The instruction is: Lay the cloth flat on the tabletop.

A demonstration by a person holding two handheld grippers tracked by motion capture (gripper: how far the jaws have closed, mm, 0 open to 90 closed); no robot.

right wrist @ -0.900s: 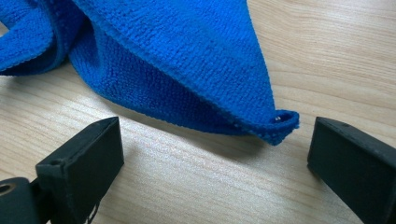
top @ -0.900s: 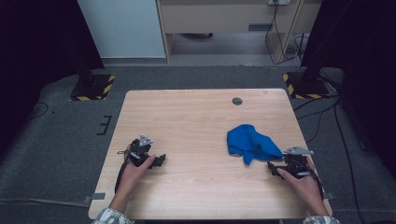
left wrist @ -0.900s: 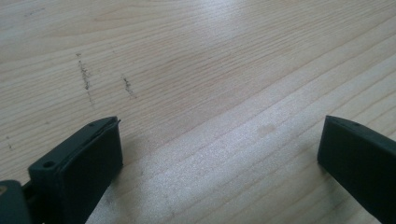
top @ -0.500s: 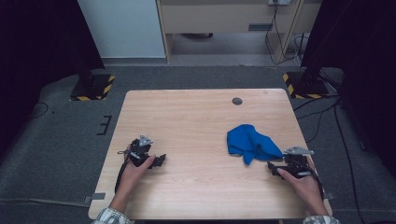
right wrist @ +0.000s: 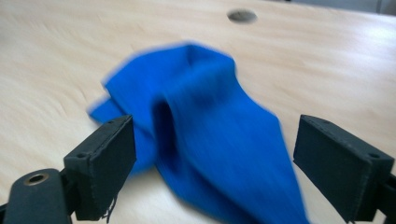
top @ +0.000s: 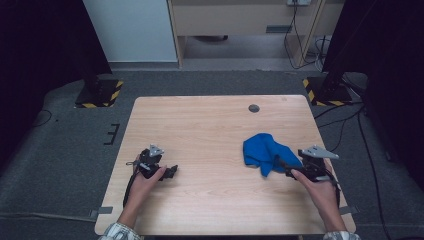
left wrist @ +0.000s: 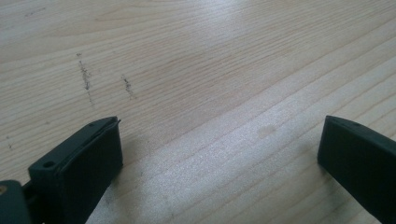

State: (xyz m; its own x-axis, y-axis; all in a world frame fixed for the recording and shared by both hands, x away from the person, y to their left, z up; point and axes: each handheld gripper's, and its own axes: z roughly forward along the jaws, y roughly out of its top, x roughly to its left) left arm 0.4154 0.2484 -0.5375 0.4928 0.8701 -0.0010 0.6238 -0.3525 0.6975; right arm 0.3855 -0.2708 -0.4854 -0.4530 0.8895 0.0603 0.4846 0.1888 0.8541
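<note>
Far to the left of the blue cloth (top: 267,152), the left tongs (top: 172,171) rest spread over bare table (top: 200,125), nothing between them. The cloth lies crumpled on the table's right half, likely light, soft and limp, apt to sag and drag when lifted; its raised fold (right wrist: 196,93) looks the best place to pinch. The right tongs (right wrist: 212,158) stand spread around its near corner, not pressing. A round grommet (top: 254,108) sits beyond the cloth; nothing blocks the way.
</note>
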